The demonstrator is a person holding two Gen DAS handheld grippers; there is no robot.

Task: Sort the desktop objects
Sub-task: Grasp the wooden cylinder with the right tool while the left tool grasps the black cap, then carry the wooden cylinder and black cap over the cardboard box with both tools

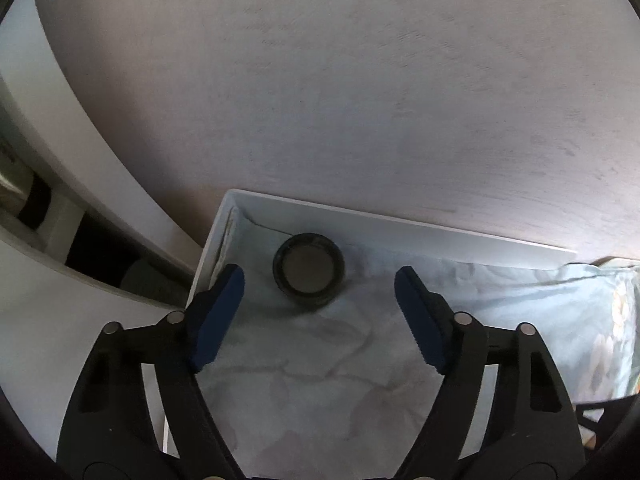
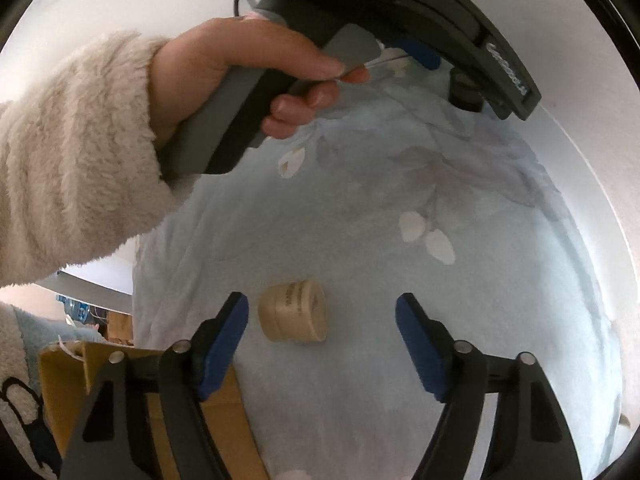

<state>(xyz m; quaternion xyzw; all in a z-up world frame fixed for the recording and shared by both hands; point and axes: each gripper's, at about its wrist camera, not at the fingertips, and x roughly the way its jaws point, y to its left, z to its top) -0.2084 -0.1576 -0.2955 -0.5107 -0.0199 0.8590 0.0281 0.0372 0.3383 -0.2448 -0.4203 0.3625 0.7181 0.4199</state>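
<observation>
A: Where is your left gripper (image 1: 320, 308), and why there?

B: You hold it over the far corner of the table (image 1: 400, 236), fingers (image 1: 220, 312) spread wide and empty. A small dark jar (image 1: 309, 275) stands upright on the pale blue cloth (image 1: 320, 380) just beyond them, near the white edge, probably lined up for a grasp.

A: And the right gripper (image 2: 322, 344)?

B: Also wide open, holding nothing. A cream jar (image 2: 293, 311) lies on its side between and just past its fingers.

A: What does only the right view give?

B: Your left hand (image 2: 240, 76) on its handle, the cream jar, and a cardboard box (image 2: 120, 392) at the cloth's near edge.
</observation>
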